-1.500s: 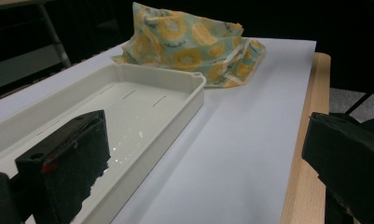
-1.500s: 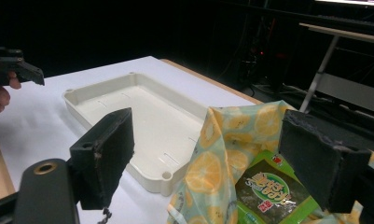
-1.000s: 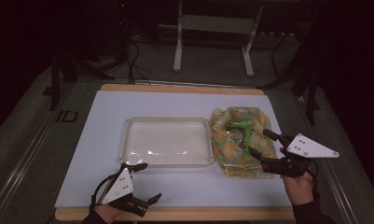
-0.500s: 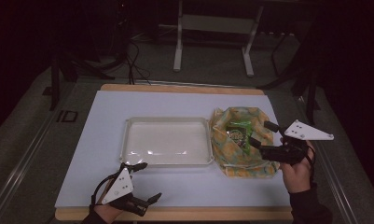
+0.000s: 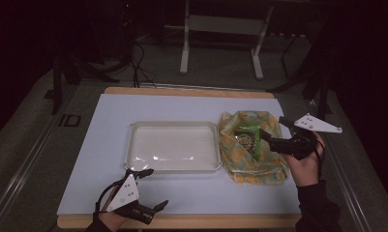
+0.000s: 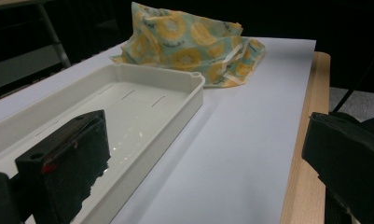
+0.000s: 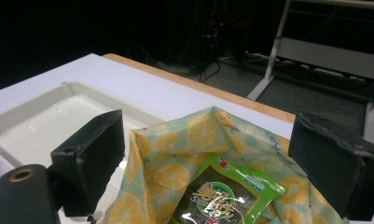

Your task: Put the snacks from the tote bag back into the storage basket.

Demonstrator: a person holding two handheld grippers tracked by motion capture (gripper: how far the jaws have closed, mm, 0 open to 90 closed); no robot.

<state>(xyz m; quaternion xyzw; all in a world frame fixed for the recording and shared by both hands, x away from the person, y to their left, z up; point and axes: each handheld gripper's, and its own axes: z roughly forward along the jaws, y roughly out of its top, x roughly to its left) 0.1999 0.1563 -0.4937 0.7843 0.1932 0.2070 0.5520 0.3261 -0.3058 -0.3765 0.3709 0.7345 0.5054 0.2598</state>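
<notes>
A lemon-print cloth bag (image 5: 249, 166) lies open on the right of the white mat, with a green snack packet (image 5: 247, 135) inside its mouth. My right gripper (image 5: 273, 127) hovers over the bag, pointing left. Its jaws have just been opening and stand wide; in the right gripper view (image 7: 212, 158) the packet (image 7: 222, 196) lies below and between them, with neither pad touching it. An empty white tray (image 5: 174, 124) sits mid-table, left of the bag. Near the front edge my left gripper (image 5: 154, 188) rests open, holding nothing. In its own view (image 6: 203, 158) it faces the tray (image 6: 194, 88) and the bag (image 6: 189, 51).
The white mat (image 5: 157, 104) covers a wooden table whose edge (image 5: 191, 221) shows along the front. Beyond the far edge stand a metal frame's legs (image 5: 184, 48) and cables (image 5: 138, 67) on the dark floor.
My right gripper has moved left from the bag's right edge to above its open mouth, and its jaws have spread wider. The left gripper has stayed put.
</notes>
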